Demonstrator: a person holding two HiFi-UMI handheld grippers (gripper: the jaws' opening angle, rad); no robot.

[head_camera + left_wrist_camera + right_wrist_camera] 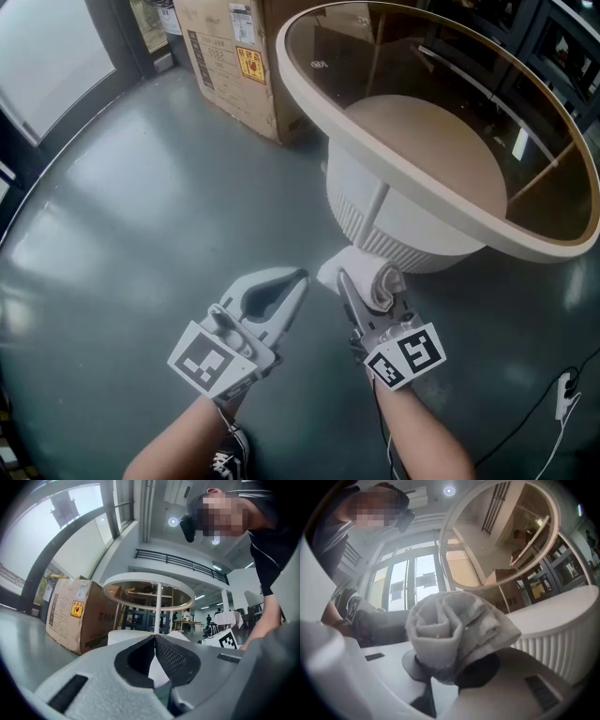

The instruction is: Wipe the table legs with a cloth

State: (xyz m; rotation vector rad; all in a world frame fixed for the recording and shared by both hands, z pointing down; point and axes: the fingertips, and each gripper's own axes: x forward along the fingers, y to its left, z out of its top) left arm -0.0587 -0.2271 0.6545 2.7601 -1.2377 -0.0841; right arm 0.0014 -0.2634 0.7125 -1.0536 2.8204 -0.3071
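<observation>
A round glass-topped table (309, 108) stands on thin white legs (377, 208) over a white ribbed base (412, 246). My right gripper (349, 281) is shut on a bunched white cloth (367, 275), close to the base's front and the foot of the near leg. The cloth (454, 630) fills the right gripper view, with the base (562, 620) to its right. My left gripper (298, 279) hangs beside it to the left, jaws closed tip to tip with nothing between them. In the left gripper view the leg (158, 609) rises straight ahead of the gripper (154, 638).
A large cardboard box (239, 56) stands on the grey floor behind the table, also seen as the box (77, 616) at the left. A white cable (553, 403) lies on the floor at lower right. Dark shelving stands behind the table.
</observation>
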